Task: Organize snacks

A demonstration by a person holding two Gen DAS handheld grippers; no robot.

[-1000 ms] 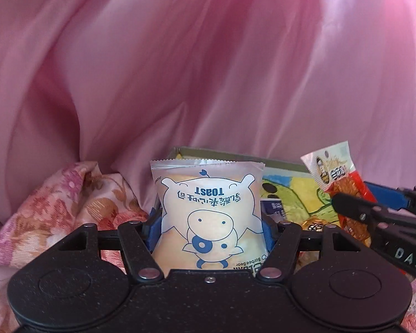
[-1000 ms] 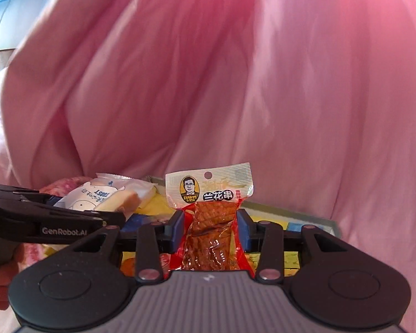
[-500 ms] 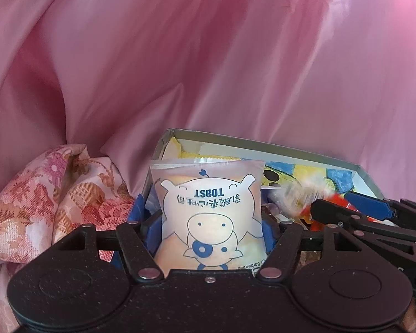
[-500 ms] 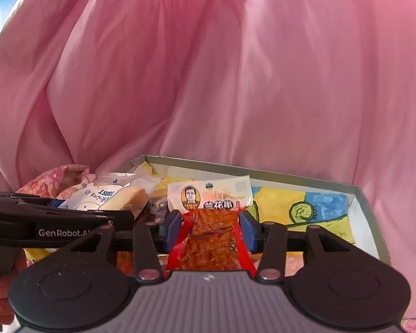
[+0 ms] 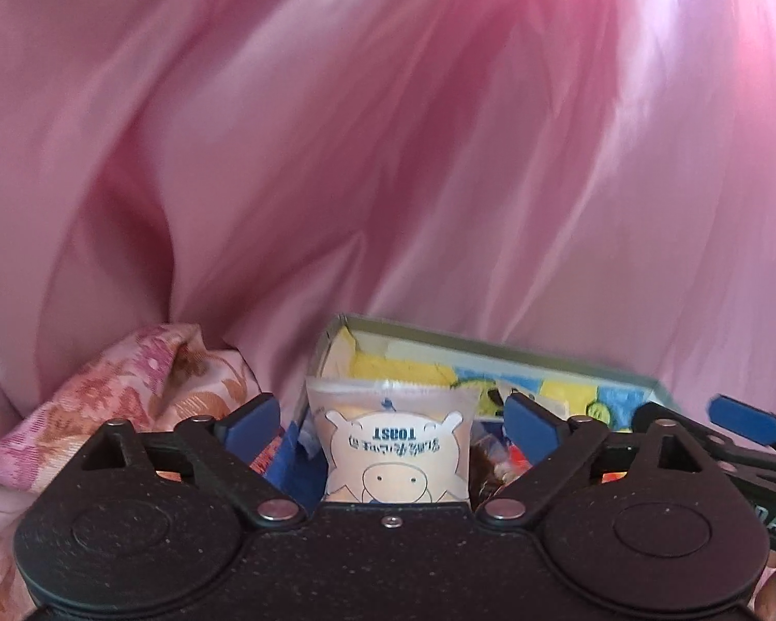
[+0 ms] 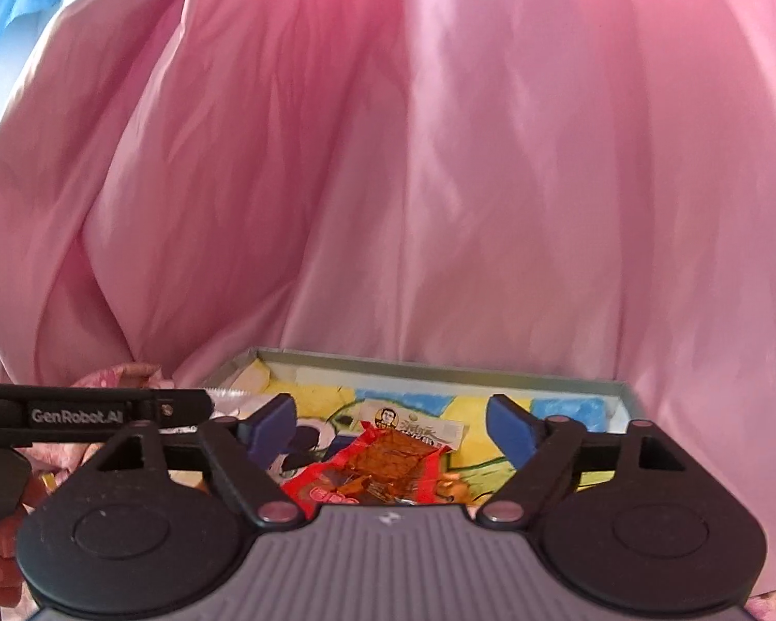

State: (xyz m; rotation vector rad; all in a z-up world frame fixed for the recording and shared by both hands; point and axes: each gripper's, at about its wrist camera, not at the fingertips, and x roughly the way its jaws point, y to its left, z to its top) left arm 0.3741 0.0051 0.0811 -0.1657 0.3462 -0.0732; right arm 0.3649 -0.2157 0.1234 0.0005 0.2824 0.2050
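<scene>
with both sets of tongs just sprung apart, left tongs bracket the toast pack without pinching it, and right tongs stand wide above the red snack pack lying in the box. drop step looks done; next, pull back and fetch another snack.

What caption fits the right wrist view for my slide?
Right gripper, jaws just opened wide, over the red snack packet lying free in the cartoon-lined box, pink cloth behind.
</scene>
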